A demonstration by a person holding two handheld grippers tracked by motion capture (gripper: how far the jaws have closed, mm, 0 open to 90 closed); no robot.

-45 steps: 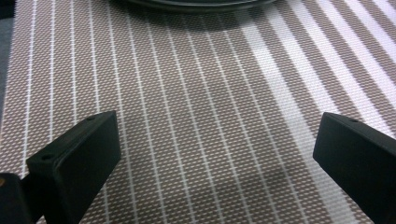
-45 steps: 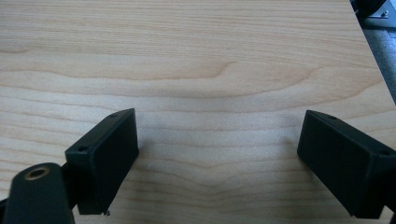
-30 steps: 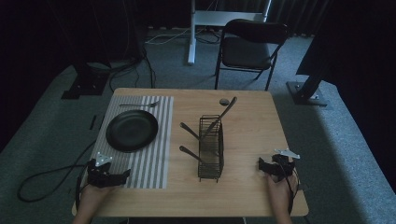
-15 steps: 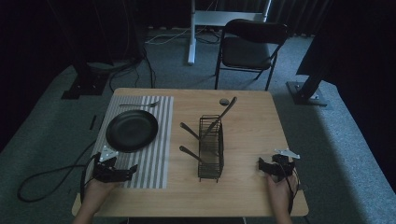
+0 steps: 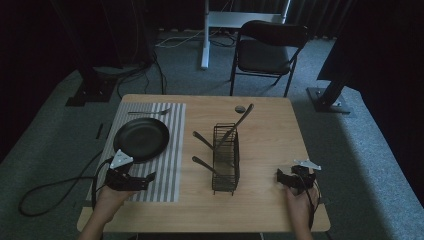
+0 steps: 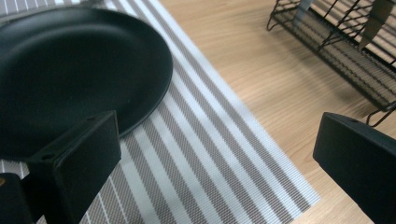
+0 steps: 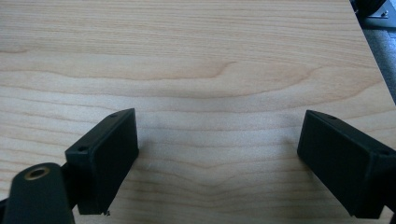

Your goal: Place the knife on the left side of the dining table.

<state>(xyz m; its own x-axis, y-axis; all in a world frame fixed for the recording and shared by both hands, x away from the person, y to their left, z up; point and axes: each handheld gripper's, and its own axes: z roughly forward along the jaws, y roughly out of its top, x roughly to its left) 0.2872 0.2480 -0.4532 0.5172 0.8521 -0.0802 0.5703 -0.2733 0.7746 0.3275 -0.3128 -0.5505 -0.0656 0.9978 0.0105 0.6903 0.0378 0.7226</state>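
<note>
Left gripper (image 5: 141, 180): jaws spread wide, empty, over the ribbed striped placemat (image 6: 196, 140) just beside the round matte black plate (image 6: 70, 79) | right gripper (image 5: 281, 178): jaws wide apart, empty, above bare pale wood-grain table (image 7: 210, 60) | wire rack (image 5: 226, 159) with metal utensils stood between them

Folding chair (image 5: 270, 50) (dark) beyond the table (image 5: 270, 130); small disc (image 5: 240, 108) on it.
</note>
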